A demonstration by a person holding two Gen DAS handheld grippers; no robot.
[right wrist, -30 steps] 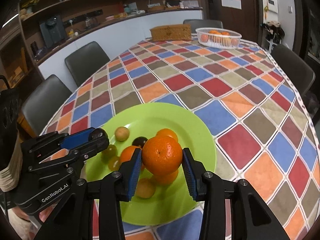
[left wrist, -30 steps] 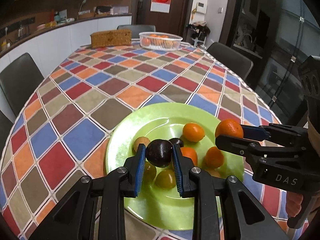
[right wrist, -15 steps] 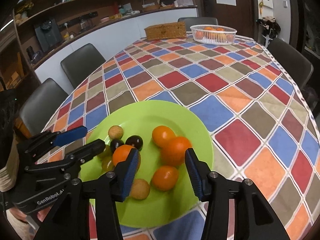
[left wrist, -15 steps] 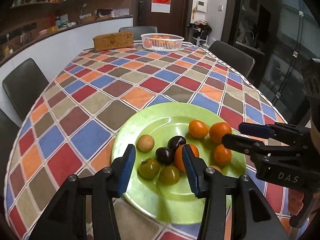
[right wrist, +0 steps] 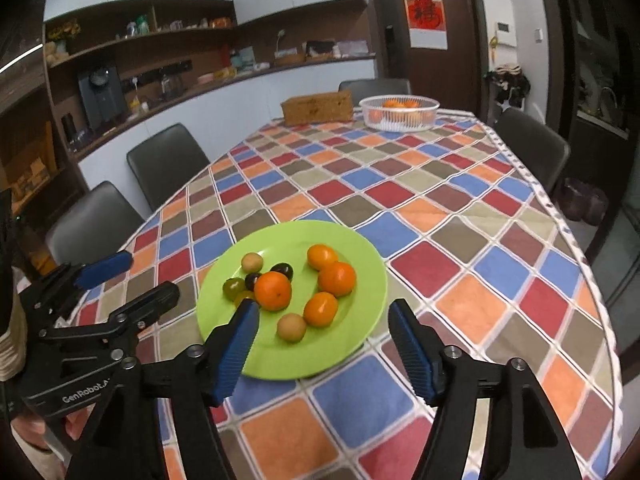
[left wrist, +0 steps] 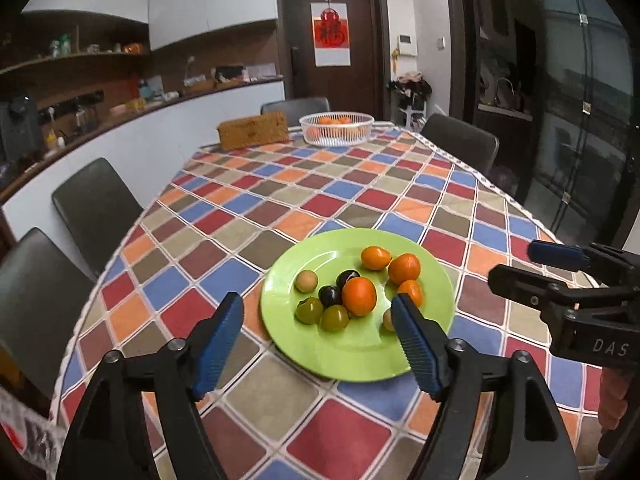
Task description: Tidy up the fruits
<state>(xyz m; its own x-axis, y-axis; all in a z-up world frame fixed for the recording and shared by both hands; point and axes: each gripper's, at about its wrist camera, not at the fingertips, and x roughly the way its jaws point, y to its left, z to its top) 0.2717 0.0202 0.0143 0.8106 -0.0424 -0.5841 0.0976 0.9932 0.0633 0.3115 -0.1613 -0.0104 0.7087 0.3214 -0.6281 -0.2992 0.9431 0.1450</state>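
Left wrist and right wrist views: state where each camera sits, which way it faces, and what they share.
Left wrist view: sits on the left gripper, looking down its opening, empty blue-padded fingers at the round lime-green plate of fruit; the right gripper shows at the right edge.
Right wrist view: sits on the right gripper, jaws opening and empty, facing the same plate; the left gripper and a hand show lower left.
Shared: plate, checked multicoloured tablecloth, white mesh basket of oranges at the far end.
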